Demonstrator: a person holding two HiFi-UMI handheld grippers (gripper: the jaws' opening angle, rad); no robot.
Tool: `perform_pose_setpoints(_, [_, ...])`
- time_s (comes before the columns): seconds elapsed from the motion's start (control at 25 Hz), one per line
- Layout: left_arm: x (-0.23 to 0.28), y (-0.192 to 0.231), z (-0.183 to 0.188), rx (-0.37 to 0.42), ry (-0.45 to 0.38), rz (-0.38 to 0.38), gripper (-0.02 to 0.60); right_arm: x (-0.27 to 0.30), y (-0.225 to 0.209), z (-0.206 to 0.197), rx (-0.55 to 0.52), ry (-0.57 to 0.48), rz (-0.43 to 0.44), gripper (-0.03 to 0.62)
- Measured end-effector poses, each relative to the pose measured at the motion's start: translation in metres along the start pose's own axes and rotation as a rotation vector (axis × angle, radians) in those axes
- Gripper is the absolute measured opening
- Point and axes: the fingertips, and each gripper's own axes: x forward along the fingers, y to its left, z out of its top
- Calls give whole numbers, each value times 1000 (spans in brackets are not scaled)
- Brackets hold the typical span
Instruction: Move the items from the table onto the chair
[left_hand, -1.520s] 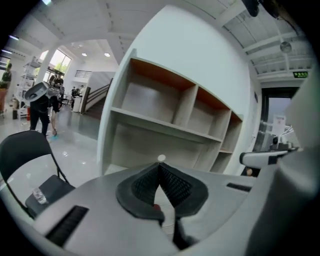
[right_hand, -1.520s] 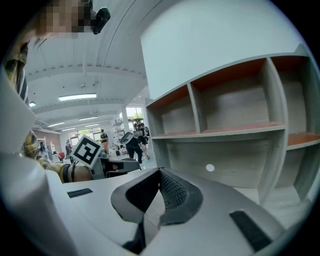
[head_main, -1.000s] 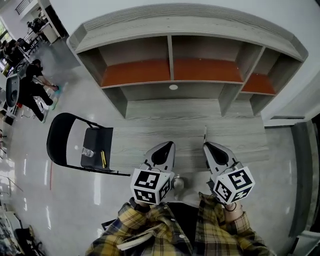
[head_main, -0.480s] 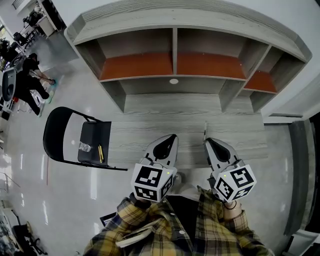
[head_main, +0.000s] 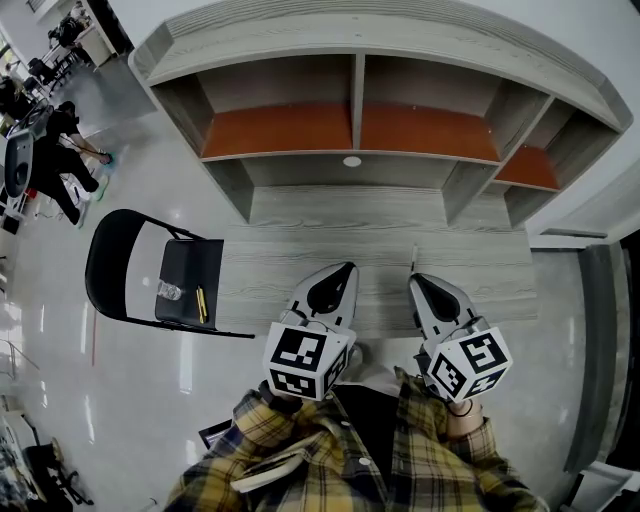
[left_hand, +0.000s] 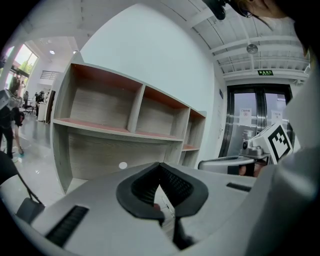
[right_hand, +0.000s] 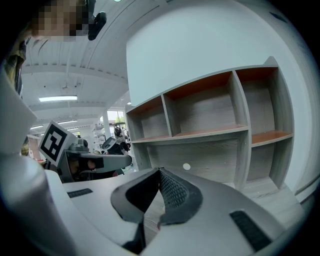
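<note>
You are between carries. Both the left gripper (head_main: 345, 270) and the right gripper (head_main: 414, 281) hang over the near edge of the surface (head_main: 300, 255), close to your body. Each has its jaws pressed together with nothing between the pads.

Two things already lie on the seat of the chair (head_main: 200, 265), which stands on the floor to the left of the surface: a small clear bottle (head_main: 168, 291) and a yellow item (head_main: 200, 303) just beside it.

The only thing that seems left on the surface is a thin pale item (head_main: 413, 256), lying just beyond the tip of the right gripper. It is too small to tell what it is. If it belongs to the task, your next move is to spread the right jaws, reach a little farther, pinch it low against the wood, and carry it left to the seat.

Nothing blocks that path. The shelf unit (head_main: 352, 130) at the far side is bare, and a person (head_main: 55, 165) is at work far off to the left, well apart from the chair. Set the item down clear of the bottle.
</note>
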Motion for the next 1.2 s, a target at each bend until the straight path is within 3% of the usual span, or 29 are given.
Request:
perform_pose_setpoints(0.28, [1,3,-3,-5,17,-3,3,1,-9,-5,14,12,-21,17])
perform_pose_setpoints(0.52, [-5,13,-11,-17,32,23,3,6,-41,-27,16,50,-100,18])
perform_pose_setpoints(0.96, [-31,45,-44,-91,93,128,3,41,-109,-113,170,234,-184,27])
perform_pose_setpoints(1.08, [-40,53,-55,-116,120,157,3,56,-117,-142,216,301,-171,93])
perform_pose_setpoints(1.2, [-46,60,-63,-128,140,181,3,71,-128,-168,236,349,-188,105])
